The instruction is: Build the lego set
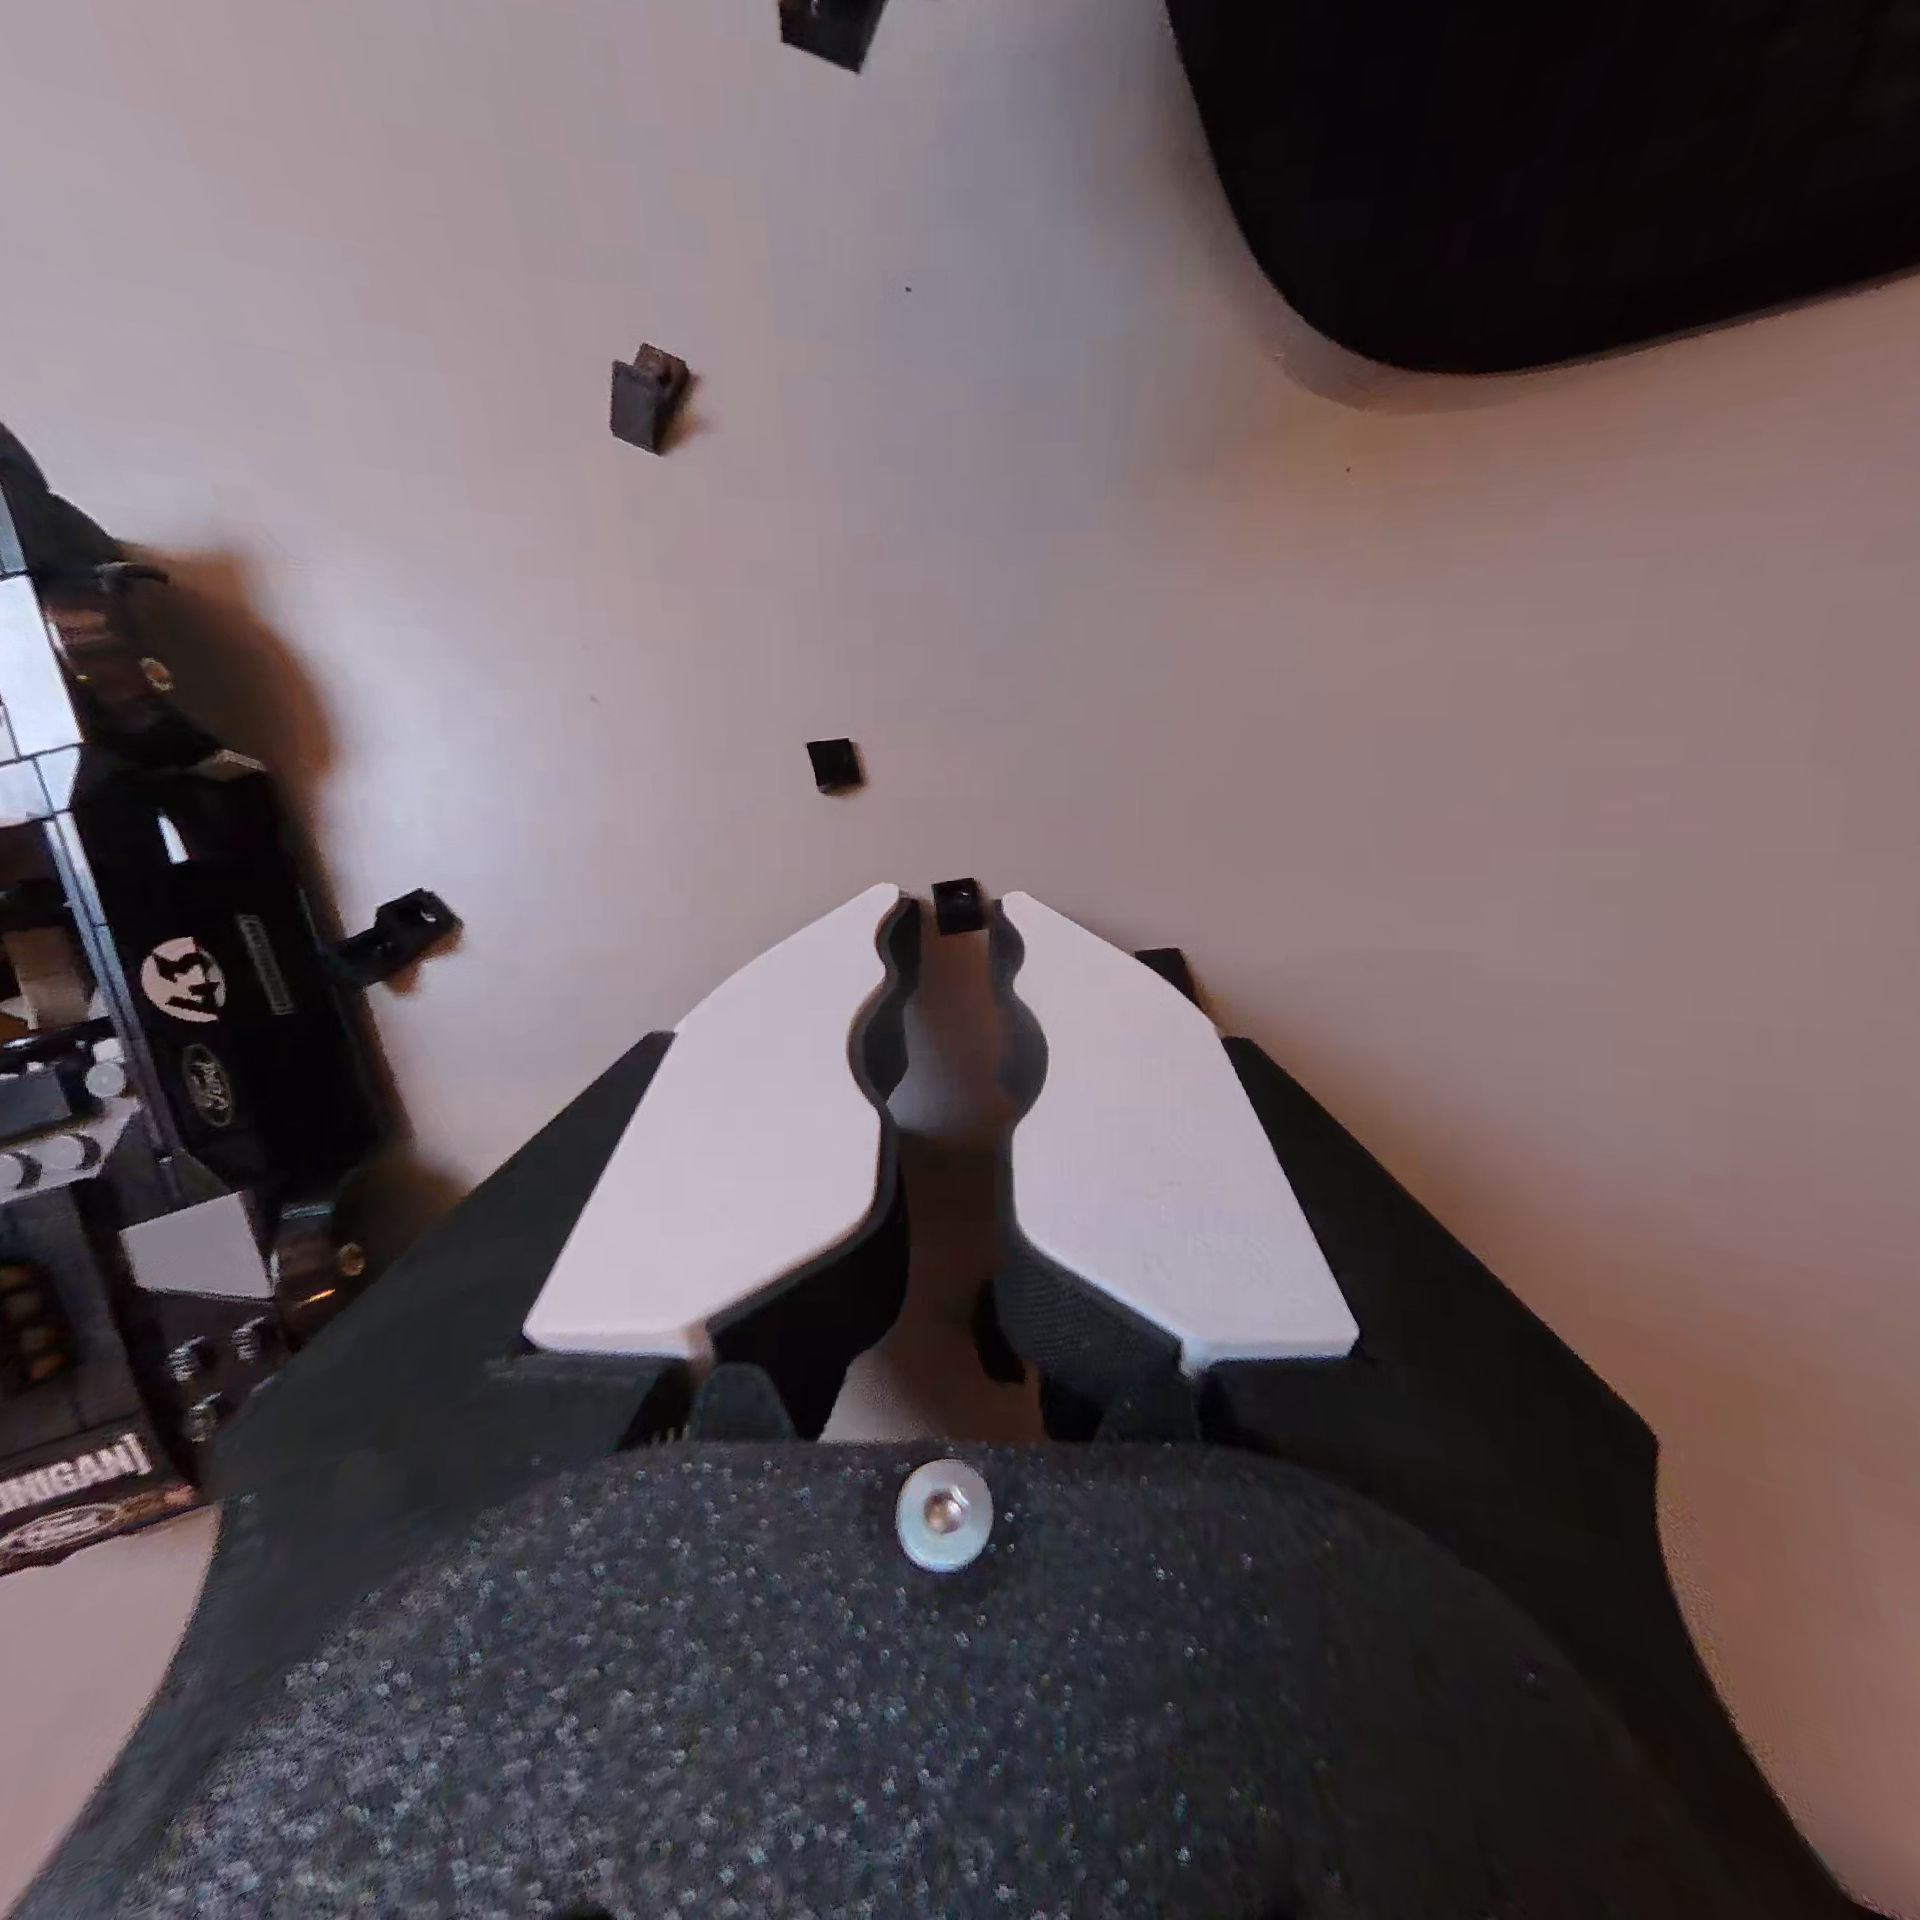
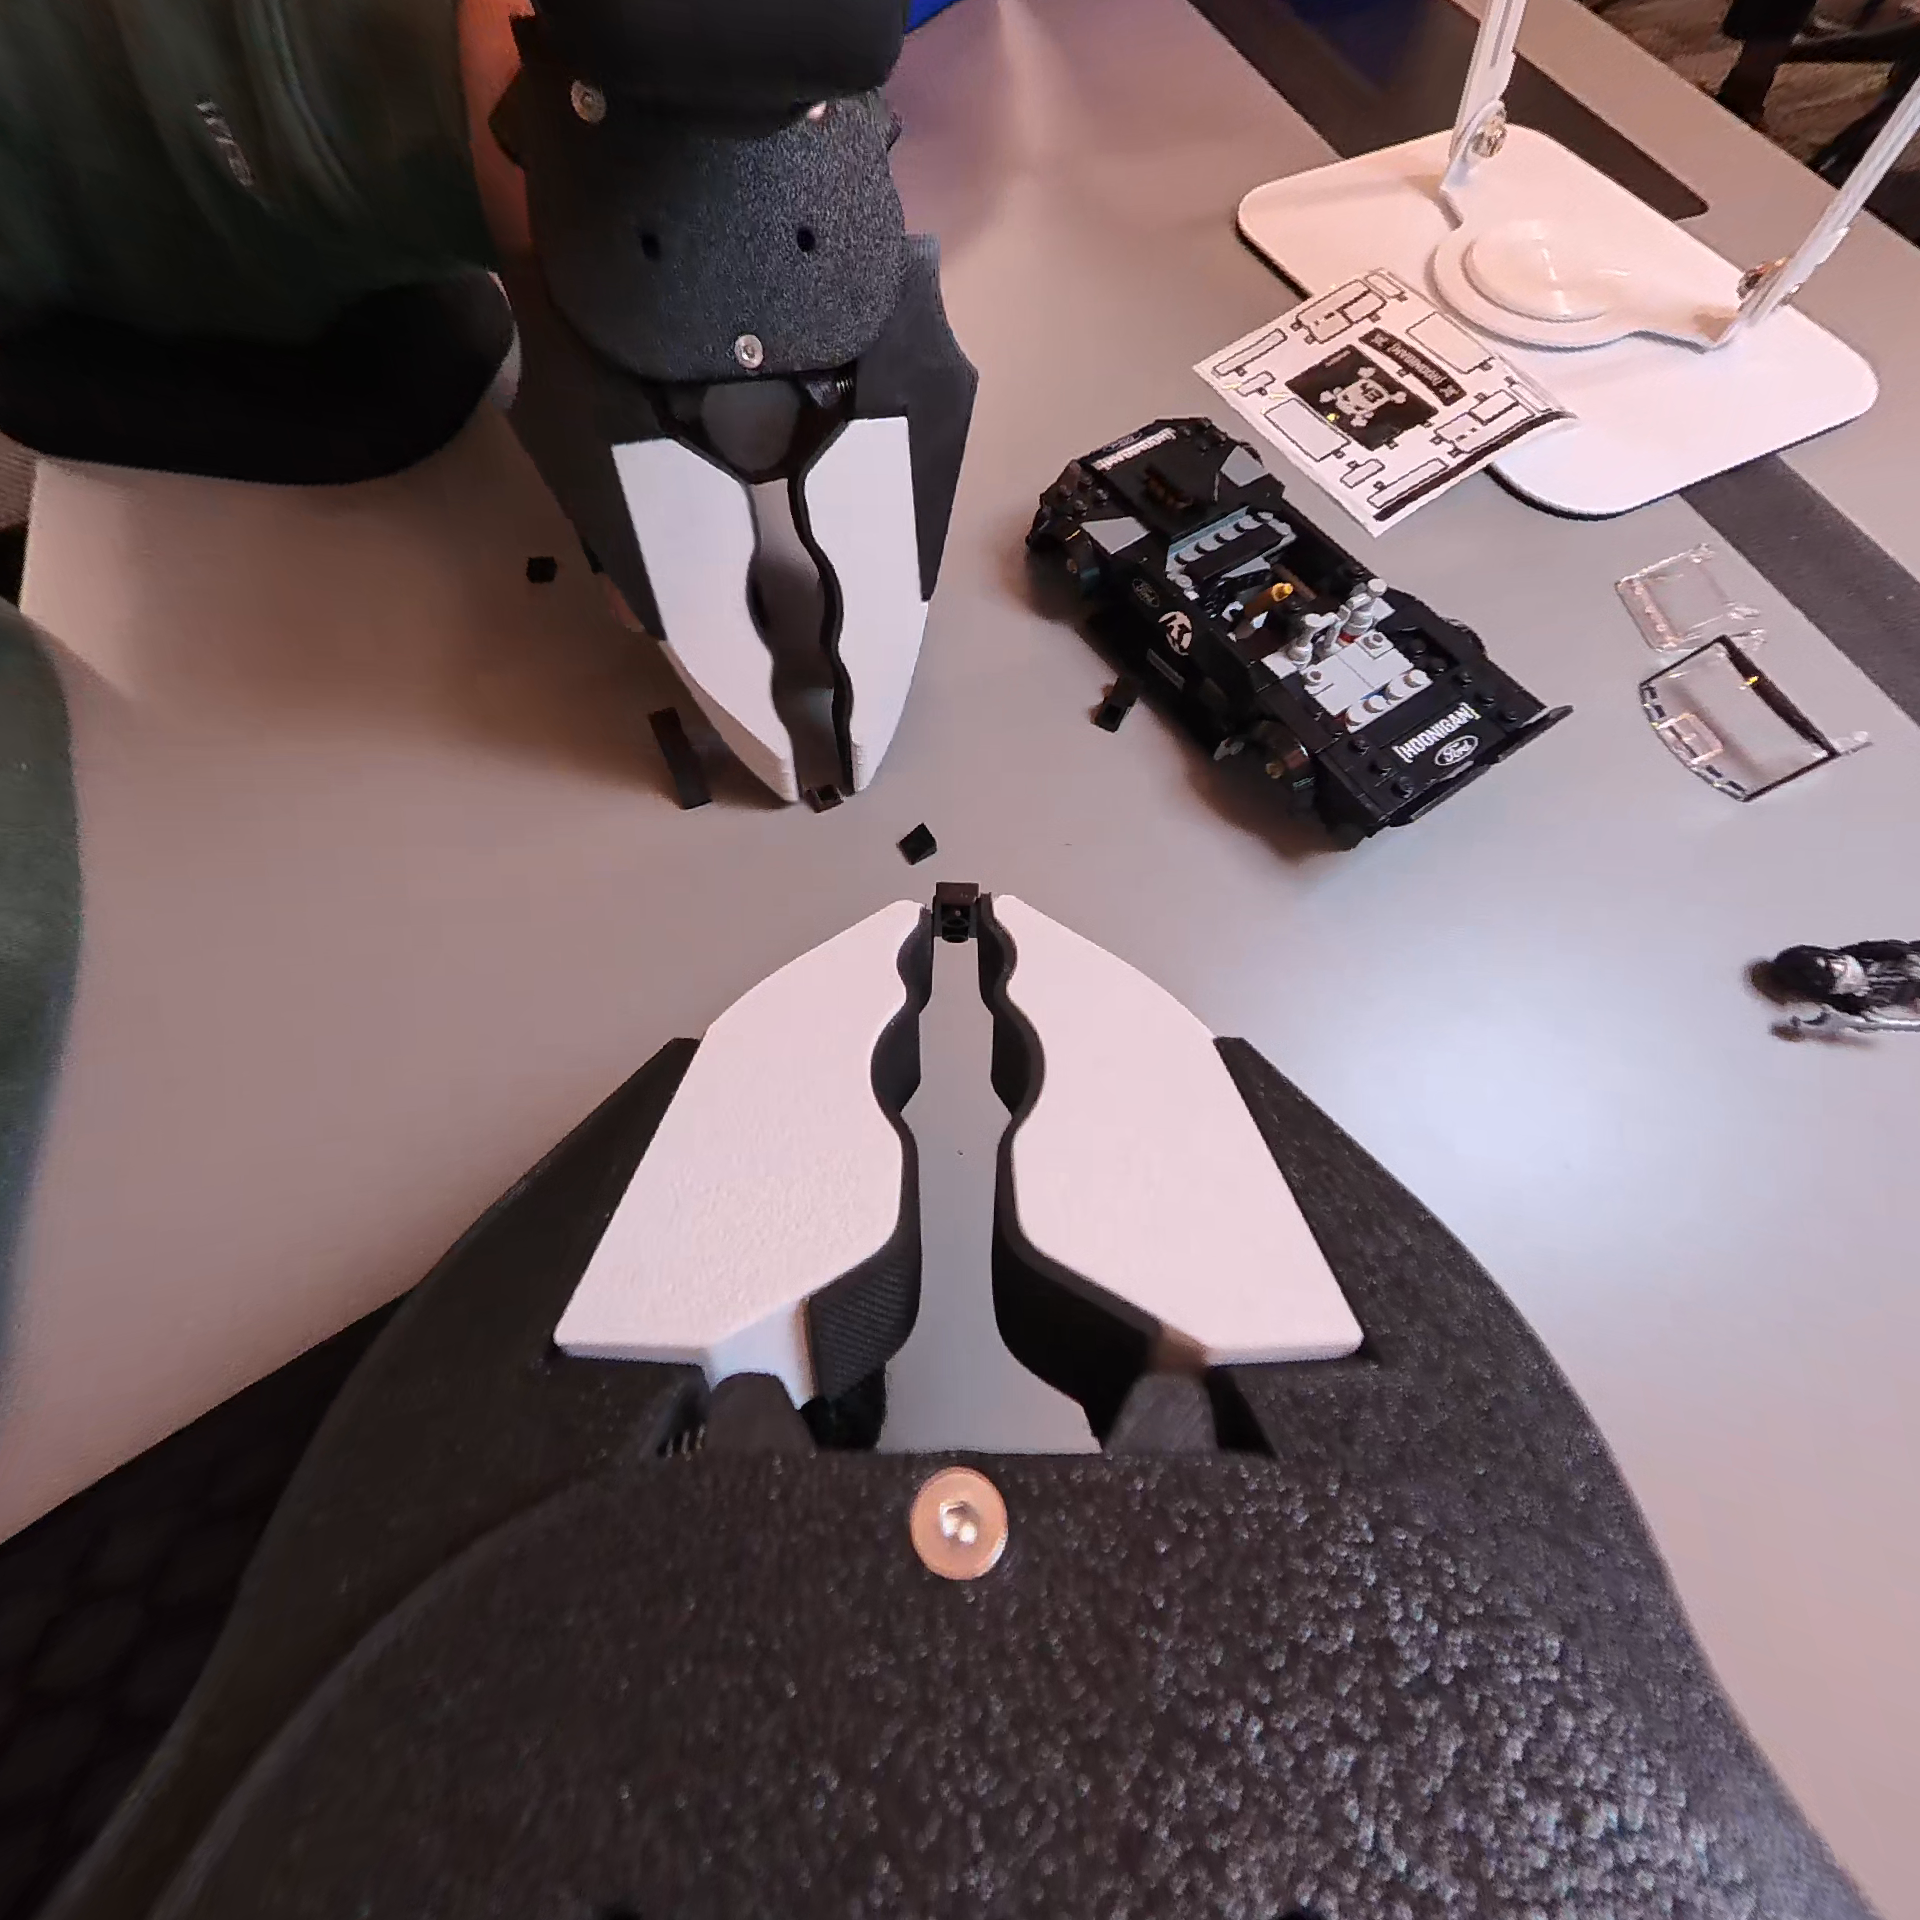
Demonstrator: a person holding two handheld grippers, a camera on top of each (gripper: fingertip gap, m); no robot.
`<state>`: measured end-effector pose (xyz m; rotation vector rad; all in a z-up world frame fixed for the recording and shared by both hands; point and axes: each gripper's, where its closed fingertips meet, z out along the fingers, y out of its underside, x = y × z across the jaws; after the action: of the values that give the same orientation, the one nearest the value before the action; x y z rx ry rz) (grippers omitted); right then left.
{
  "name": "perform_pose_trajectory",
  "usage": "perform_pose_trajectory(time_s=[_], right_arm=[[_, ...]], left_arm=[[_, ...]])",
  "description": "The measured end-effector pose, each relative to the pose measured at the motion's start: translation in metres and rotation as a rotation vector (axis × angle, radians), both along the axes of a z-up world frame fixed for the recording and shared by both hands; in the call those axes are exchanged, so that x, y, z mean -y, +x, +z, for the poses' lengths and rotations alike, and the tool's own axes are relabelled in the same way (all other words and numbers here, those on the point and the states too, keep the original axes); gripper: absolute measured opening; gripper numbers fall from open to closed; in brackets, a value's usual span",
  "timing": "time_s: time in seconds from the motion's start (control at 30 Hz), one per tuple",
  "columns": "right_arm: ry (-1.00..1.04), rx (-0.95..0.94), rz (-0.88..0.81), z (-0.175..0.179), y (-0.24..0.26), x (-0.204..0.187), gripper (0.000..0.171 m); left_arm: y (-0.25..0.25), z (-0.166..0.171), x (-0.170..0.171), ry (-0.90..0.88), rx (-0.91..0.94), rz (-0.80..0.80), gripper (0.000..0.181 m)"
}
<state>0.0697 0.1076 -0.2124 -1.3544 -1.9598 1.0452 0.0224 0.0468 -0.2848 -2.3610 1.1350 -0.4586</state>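
Left wrist view: the left tool (image 1: 958, 912) pinches a tiny black brick (image 1: 956, 906) between its tips, low over the pale tabletop (image 1: 1351, 727). The part-built black car (image 1: 208, 966) sits at the left edge.

Right wrist view: the right tool (image 2: 958, 914) pinches another small black piece (image 2: 956, 906) at its tips. The car (image 2: 1299, 623) lies well ahead to the right, near a sticker sheet (image 2: 1382, 400).

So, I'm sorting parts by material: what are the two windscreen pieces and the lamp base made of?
The two windscreen pieces look like clear glossy plastic: the table shows through and edges catch light. The lamp base seems white, matte painted metal or plastic; I can't tell which.
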Motion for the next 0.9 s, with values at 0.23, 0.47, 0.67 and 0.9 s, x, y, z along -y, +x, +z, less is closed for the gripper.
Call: perform_pose_trajectory(time_s=[0.23,0.47,0.67,0.9], right_arm=[[0.002,0.018,0.039,-0.007,-0.004,0.012,0.008],[0.006,0.023,0.049,-0.01,-0.006,0.016,0.008],[0.002,0.012,0.031,-0.007,-0.006,0.011,0.008],[0.003,0.014,0.032,-0.008,-0.007,0.012,0.008]], left_arm=[[-0.013,0.005,-0.005,0.107,-0.098,0.016,0.008],[-0.038,0.022,0.007,0.123,-0.12,0.082,0.01],[-0.036,0.024,0.008,0.127,-0.056,0.104,0.012],[-0.072,0.026,0.007,0.133,-0.097,0.184,0.011]])
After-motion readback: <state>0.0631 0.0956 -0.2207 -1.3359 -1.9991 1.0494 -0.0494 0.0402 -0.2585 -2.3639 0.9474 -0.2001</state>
